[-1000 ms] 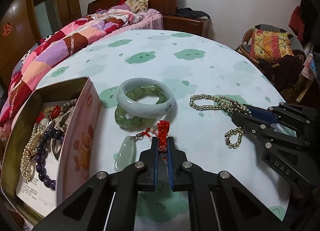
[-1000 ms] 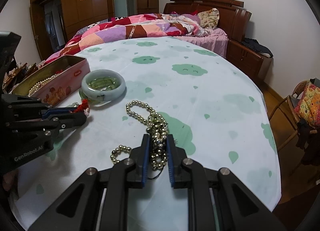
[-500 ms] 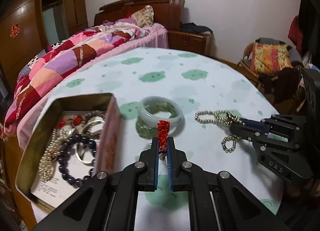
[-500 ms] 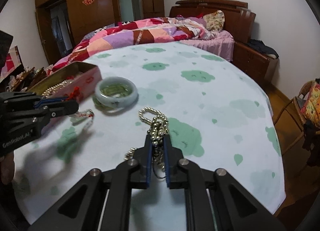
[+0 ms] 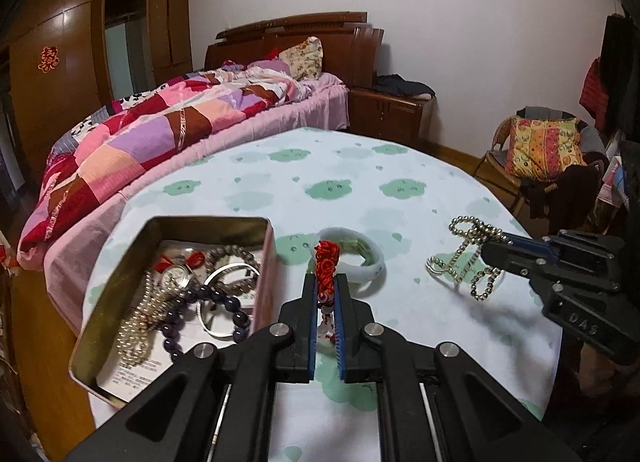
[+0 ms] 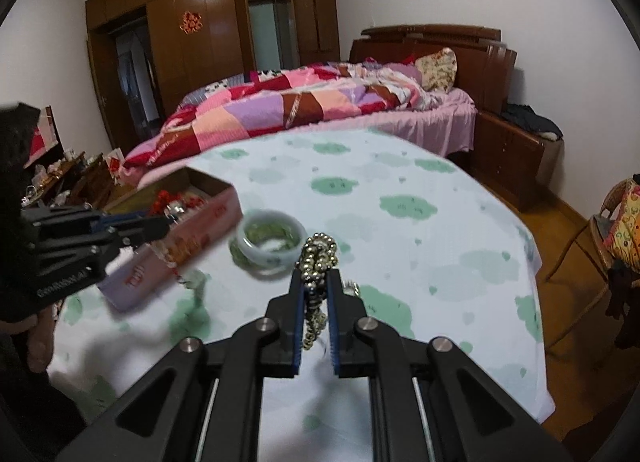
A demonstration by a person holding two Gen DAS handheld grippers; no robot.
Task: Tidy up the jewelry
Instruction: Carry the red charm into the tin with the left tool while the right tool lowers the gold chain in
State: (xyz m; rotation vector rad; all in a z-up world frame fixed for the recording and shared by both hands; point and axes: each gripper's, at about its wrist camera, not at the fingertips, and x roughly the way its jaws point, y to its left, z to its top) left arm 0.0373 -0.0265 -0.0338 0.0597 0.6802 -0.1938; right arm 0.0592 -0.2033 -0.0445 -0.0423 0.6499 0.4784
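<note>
Jewelry fills our grips: our left hand-held gripper [image 5: 326, 294] pinches the red-knotted pendant [image 5: 327, 266], our right hand-held gripper [image 6: 316, 286] pinches the gold bead chain [image 6: 317, 256].

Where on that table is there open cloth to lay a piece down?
The far half of the tablecloth, beyond the jade bangle, is bare, as is the right side nearest the chair. The tin is crowded with beads and bracelets.

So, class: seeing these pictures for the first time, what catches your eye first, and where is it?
Each gripper holds jewelry above the table: the left gripper pinches a red knotted cord, and the right gripper pinches a gold bead necklace. To the left sits an open tin of beads, and a pale jade bangle lies in the middle.
</note>
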